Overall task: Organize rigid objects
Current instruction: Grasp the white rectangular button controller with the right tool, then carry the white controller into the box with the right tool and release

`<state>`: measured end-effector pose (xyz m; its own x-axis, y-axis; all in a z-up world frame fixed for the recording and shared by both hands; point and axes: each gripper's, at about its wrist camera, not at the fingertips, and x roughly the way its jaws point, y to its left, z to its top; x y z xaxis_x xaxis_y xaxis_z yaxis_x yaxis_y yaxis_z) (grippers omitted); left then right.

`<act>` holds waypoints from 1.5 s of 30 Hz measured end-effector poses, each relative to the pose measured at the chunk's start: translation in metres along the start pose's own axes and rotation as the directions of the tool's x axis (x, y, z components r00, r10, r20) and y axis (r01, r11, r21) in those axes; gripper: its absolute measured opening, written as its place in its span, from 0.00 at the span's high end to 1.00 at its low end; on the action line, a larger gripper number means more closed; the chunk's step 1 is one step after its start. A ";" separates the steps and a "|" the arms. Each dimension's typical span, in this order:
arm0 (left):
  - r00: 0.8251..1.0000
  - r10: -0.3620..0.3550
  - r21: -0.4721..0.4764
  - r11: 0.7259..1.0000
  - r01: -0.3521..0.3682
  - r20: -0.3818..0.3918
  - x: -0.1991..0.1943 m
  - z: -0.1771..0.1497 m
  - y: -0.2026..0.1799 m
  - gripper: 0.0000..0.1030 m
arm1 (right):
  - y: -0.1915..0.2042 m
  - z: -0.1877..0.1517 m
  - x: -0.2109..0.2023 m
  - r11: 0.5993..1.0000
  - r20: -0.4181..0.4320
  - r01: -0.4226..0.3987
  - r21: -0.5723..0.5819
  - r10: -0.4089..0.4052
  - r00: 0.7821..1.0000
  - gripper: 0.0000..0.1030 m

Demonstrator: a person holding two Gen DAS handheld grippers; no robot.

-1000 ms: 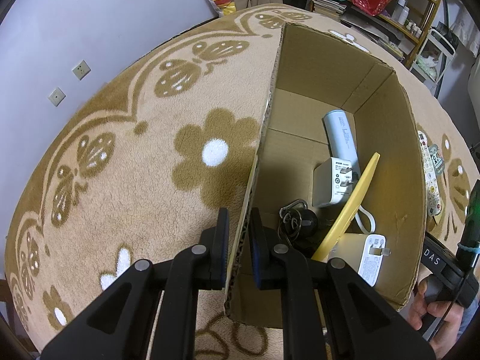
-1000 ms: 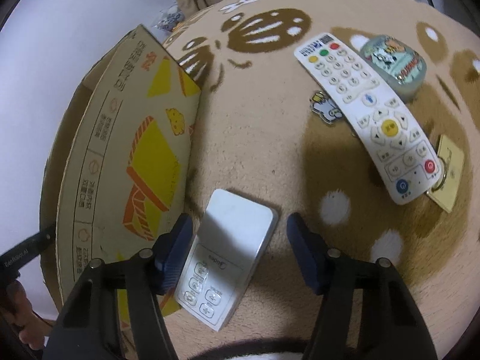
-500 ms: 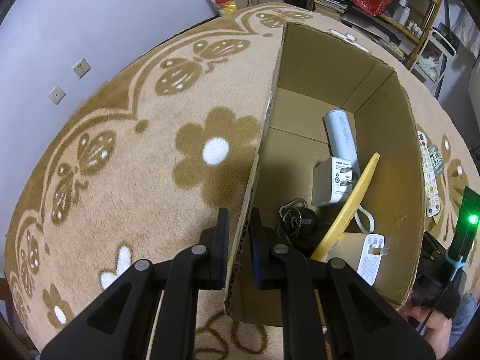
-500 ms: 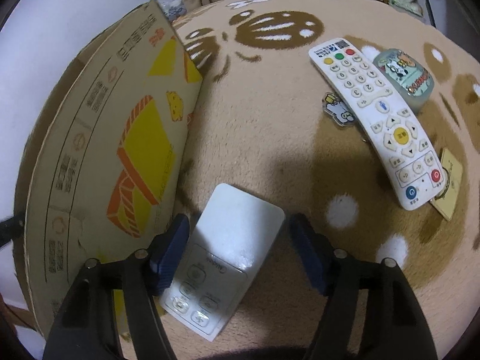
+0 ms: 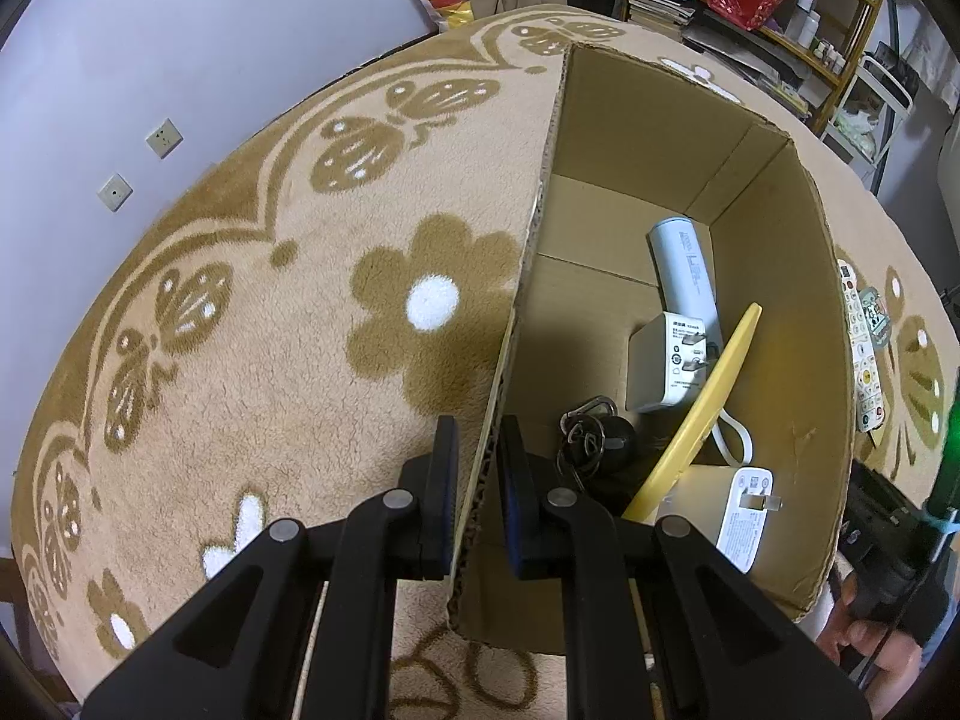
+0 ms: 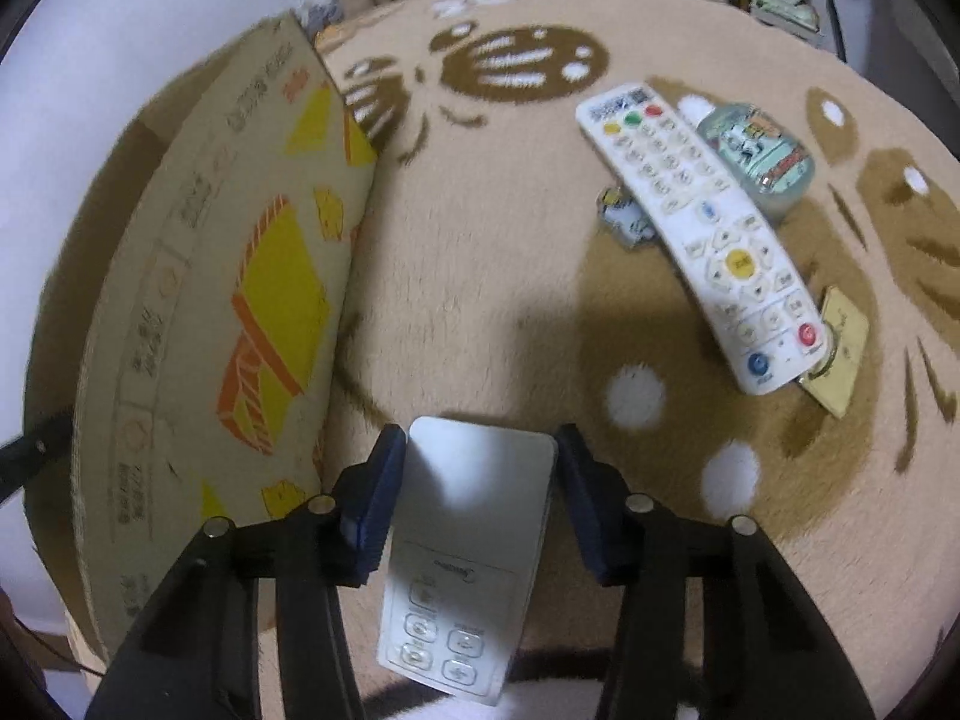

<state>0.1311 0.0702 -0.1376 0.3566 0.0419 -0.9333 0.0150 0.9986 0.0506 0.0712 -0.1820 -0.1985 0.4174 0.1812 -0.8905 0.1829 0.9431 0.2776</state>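
Right tongs [image 6: 474, 495] straddle the small white remote [image 6: 468, 546], jaws closing, left pad about touching its edge, right pad just short; no firm grip yet. Remote lies flat on the carpeted table [image 6: 510, 276], long axis running along the tongs' pointing line, buttons nearest the camera. Left tongs [image 5: 477, 480] are clamped on the cardboard box [image 5: 774, 372] wall, box just left of the remote, so right hand is nearer.

text: none legible | cardboard box [image 6: 198, 324] print blurred | small remote [image 6: 468, 546] logo unreadable
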 end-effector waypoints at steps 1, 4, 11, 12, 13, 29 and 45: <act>1.000 -0.004 -0.005 1.000 0.004 -0.001 0.000 0.000 0.001 0.87 | 0.000 0.001 -0.003 1.000 0.018 -0.003 0.005 0.003 1.000 0.48; 1.000 -0.009 -0.009 1.000 0.009 -0.002 0.000 0.000 0.002 0.88 | -0.003 0.006 -0.014 0.999 0.081 -0.009 0.031 0.006 0.997 0.48; 1.000 -0.016 -0.004 1.000 0.016 0.000 -0.001 0.000 0.001 0.90 | -0.001 0.010 -0.040 0.998 0.171 -0.051 0.031 0.045 0.984 0.48; 1.000 -0.016 -0.005 1.000 0.016 0.000 -0.001 0.000 0.001 0.90 | -0.001 0.012 -0.044 0.998 0.186 -0.059 0.025 0.054 0.981 0.48; 1.000 -0.016 -0.004 1.000 0.016 0.001 -0.001 0.000 0.001 0.90 | 0.003 0.017 -0.043 0.998 0.197 -0.062 0.023 0.056 0.979 0.48; 1.000 0.000 0.005 1.000 0.000 0.003 -0.001 0.000 -0.002 0.89 | 0.016 0.040 -0.084 0.997 0.366 -0.067 -0.022 0.071 0.928 0.48; 1.000 0.005 0.009 1.000 -0.005 0.004 -0.001 -0.001 -0.003 0.89 | 0.065 0.042 -0.137 0.955 0.457 -0.254 -0.155 0.297 0.838 0.48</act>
<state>0.1302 0.0668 -0.1374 0.3604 0.0471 -0.9316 0.0214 0.9980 0.0587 0.0628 -0.1573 -0.0431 0.8112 0.3046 -0.4992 -0.0695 0.8978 0.4349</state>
